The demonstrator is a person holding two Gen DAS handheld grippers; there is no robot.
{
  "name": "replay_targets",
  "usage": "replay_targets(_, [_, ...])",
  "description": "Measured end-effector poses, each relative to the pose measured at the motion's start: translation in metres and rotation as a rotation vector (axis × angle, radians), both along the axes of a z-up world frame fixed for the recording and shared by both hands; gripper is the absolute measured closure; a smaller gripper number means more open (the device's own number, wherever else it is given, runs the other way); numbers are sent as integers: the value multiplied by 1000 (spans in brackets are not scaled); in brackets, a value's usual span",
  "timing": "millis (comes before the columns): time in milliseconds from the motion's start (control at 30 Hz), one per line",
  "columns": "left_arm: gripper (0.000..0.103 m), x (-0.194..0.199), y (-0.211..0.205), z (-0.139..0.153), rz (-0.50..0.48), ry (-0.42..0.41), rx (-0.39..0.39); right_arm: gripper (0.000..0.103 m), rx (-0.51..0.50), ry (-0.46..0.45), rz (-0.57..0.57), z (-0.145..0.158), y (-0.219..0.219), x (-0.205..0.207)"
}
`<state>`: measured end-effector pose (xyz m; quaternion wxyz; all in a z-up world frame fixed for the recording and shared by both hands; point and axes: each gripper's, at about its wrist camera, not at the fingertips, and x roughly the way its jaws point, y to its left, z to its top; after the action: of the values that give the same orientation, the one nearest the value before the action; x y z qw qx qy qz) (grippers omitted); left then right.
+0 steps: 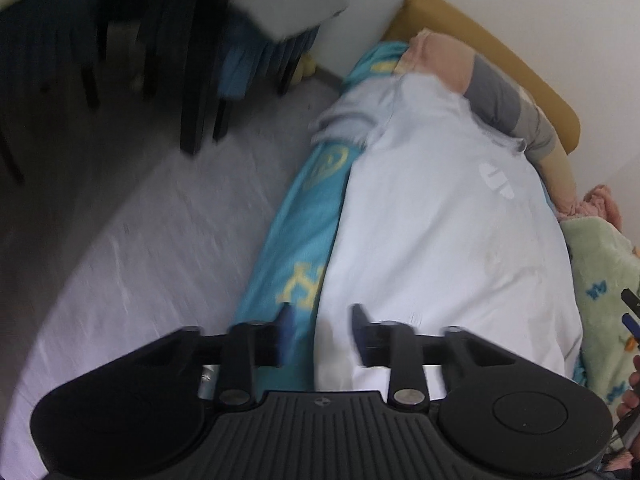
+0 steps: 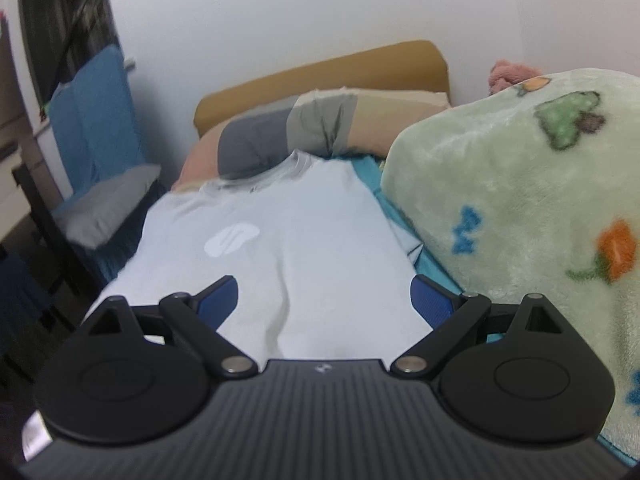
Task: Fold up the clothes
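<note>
Left wrist view shows the shirt [image 1: 440, 220], pale blue-white with a white logo, lying flat on the bed sheet [image 1: 308, 208] and filling the middle and right of the frame. Its lower edge sits between the fingers of the left gripper [image 1: 322, 326] at the bottom centre; the jaws stand apart and the pads do not press on the cloth. The picture is blurred. The teal sheet with yellow marks runs along the shirt's left side. A pillow [image 1: 492, 92] lies at the shirt's top, against a mustard headboard [image 1: 480, 40]. A green blanket [image 1: 600, 280] is at the right edge.

Right wrist view has the shirt [image 2: 288, 240] in the centre, collar toward the pillow [image 2: 288, 128]. The right gripper [image 2: 324, 300] is at the bottom with jaws wide apart and nothing clamped. The blanket [image 2: 520, 200] bulks at the right.
</note>
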<state>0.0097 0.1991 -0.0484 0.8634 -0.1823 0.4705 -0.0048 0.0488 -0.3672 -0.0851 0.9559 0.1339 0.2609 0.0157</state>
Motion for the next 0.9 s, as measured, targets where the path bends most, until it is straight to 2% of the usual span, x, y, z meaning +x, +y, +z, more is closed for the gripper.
replay_targets(133, [35,32,-35,81,-37,-149,130,9,112,-16,-47,-2,-20,8])
replay_targets(200, [21,48,-60,123,-63,-237,177,9,207,-18,-72,-7,-33,14])
replay_targets(267, [17,63,-95,149,-91,-312,192,9,307,-18,-103,-14,-47,21])
replay_targets(333, [14,78,-131,161,-119,-370,170,9,394,-19,-146,-23,-61,32])
replay_targets(400, [12,89,-161,154,-135,-397,99,9,469,-12,-189,-36,-74,46])
replay_targets(433, [12,94,-178,143,-136,-403,53,13,494,0,-202,-44,-79,55])
replay_targets(467, [12,100,-193,131,-133,-402,10,25,520,12,-215,-52,-84,64])
replay_targets(600, [13,121,-239,64,-117,-346,-105,27,622,46,-266,-89,-101,90])
replay_targets(667, [14,126,-254,29,-115,-291,-94,27,633,69,-295,-107,-104,101])
replay_targets(733, [15,128,-265,0,-151,-290,37,27,603,86,-305,-121,-102,113])
replay_targets(800, [15,132,-262,-23,-139,-253,96,31,577,78,-313,-130,-98,125])
replay_targets(900, [15,157,-255,-45,-100,-197,-9,32,549,46,-337,-138,-93,139])
